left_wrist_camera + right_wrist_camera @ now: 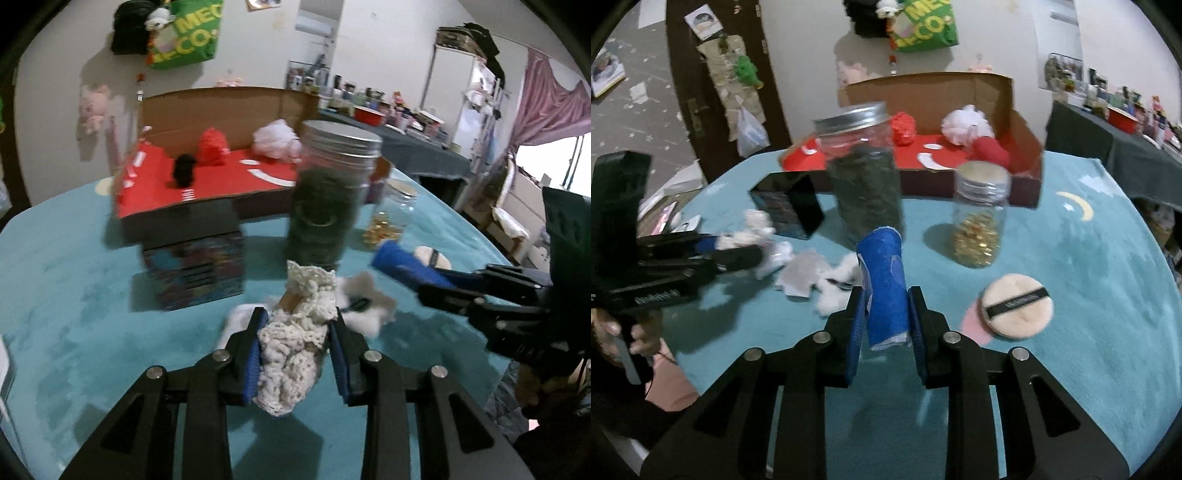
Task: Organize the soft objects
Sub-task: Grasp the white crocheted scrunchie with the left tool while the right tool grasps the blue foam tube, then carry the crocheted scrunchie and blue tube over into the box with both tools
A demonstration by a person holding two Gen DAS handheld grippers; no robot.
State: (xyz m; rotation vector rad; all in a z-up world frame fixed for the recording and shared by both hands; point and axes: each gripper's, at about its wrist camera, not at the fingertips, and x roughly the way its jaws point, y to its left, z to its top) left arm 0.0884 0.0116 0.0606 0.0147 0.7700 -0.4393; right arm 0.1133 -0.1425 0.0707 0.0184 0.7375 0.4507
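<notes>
Green bag (184, 33) on wall reads "MEG…CO".

Left claw (295, 332) clamps a white knitted piece between its blue pads, lifted off the table; right claw (886, 310) pinches a blue cloth roll, both held level, side by side

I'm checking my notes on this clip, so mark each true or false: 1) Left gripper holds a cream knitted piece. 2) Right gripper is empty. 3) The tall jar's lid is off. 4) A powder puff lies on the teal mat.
1) True: the left gripper is shut on the cream knitted piece.
2) False: the right gripper clamps a blue cloth roll.
3) False: the tall jar wears its metal lid.
4) True: the powder puff lies on the teal mat.
</notes>
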